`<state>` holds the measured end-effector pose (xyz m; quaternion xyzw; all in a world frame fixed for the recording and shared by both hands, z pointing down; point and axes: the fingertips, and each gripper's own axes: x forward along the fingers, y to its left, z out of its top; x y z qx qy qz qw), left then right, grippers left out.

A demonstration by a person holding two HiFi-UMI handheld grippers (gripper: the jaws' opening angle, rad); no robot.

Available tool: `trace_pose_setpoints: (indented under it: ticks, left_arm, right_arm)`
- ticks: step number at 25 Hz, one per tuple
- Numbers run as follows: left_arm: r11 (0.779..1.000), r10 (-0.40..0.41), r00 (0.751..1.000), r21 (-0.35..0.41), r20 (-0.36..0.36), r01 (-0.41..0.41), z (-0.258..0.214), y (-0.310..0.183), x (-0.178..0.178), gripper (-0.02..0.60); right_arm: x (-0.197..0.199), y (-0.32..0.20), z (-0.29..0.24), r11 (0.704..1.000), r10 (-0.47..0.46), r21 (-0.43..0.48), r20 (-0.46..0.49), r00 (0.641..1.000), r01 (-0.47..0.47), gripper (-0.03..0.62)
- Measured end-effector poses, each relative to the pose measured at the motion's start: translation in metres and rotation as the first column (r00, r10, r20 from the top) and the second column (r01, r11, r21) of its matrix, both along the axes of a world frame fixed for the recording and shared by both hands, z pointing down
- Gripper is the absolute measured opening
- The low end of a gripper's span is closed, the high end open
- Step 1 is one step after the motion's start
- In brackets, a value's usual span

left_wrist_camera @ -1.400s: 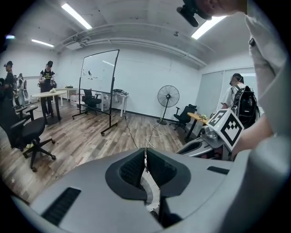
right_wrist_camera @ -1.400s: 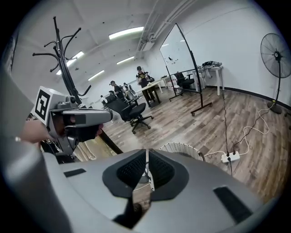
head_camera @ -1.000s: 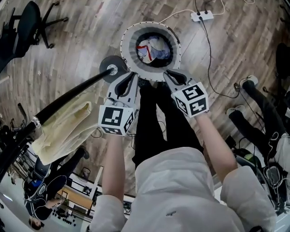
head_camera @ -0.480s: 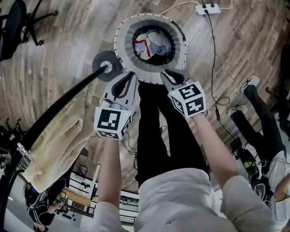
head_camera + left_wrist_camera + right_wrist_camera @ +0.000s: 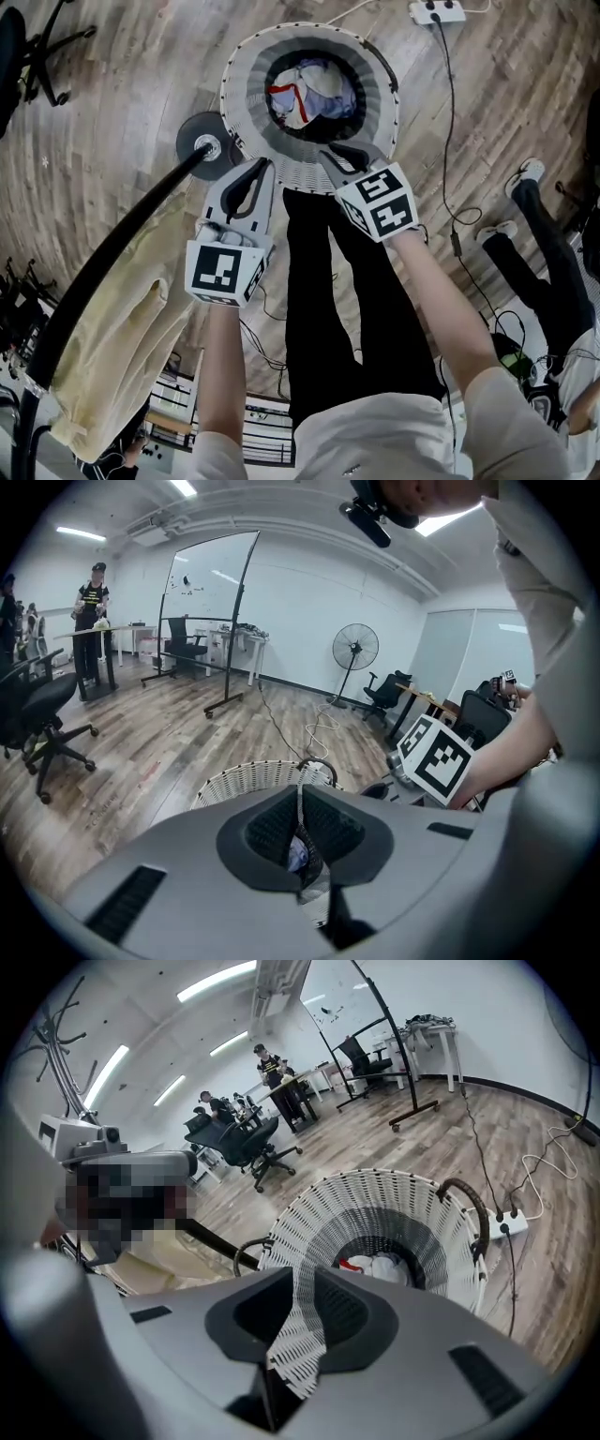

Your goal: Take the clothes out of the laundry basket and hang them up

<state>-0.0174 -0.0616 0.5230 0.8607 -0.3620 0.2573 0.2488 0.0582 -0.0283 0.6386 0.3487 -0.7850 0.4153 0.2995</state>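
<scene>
A white wicker laundry basket stands on the wood floor with white, blue and red clothes in its bottom. Both grippers hover over its near rim. My left gripper is shut with nothing between its jaws; in the left gripper view the basket lies just beyond the tips. My right gripper is opening and empty. Through the gap in the right gripper view I see only the basket's weave and the clothes below.
A black rack pole with a round base crosses at the left, with a beige garment draped on it. A power strip and its cable lie behind the basket. Another person's legs are at the right, an office chair far left.
Both grippers have come closer to the basket's near rim, and the basket now looks larger in the head view. The beige garment fills more of the lower left.
</scene>
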Motion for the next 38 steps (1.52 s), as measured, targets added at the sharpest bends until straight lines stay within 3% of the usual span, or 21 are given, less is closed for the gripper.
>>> trace_pose_setpoints:
  ticks: [13, 20, 24, 29, 38]
  left_arm:
    - [0.995, 0.095, 0.994, -0.013, 0.050, -0.095, 0.073, -0.031, -0.001, 0.028]
    - [0.993, 0.117, 0.992, -0.027, 0.047, -0.116, 0.103, -0.045, -0.001, 0.028]
    - [0.983, 0.181, 0.978, -0.010, 0.099, -0.181, 0.121, -0.048, 0.000, 0.028]
    - [0.979, 0.201, 0.974, 0.019, 0.110, -0.204, 0.135, -0.056, -0.001, 0.028]
    - [0.944, 0.306, 0.935, 0.068, 0.179, -0.322, 0.140, -0.061, -0.006, 0.028]
  right_arm:
    - [-0.008, -0.024, 0.107, 0.997, 0.043, -0.059, -0.034, 0.999, -0.045, 0.078]
    - [-0.015, -0.040, 0.166, 0.997, 0.022, -0.069, -0.060, 0.998, -0.026, 0.078]
    - [-0.019, -0.046, 0.201, 0.996, 0.016, -0.088, -0.073, 0.997, -0.022, 0.078]
    - [-0.022, -0.047, 0.234, 0.995, 0.022, -0.093, -0.096, 0.995, -0.031, 0.078]
    - [-0.029, -0.057, 0.289, 0.994, 0.040, -0.095, -0.108, 0.993, -0.051, 0.078]
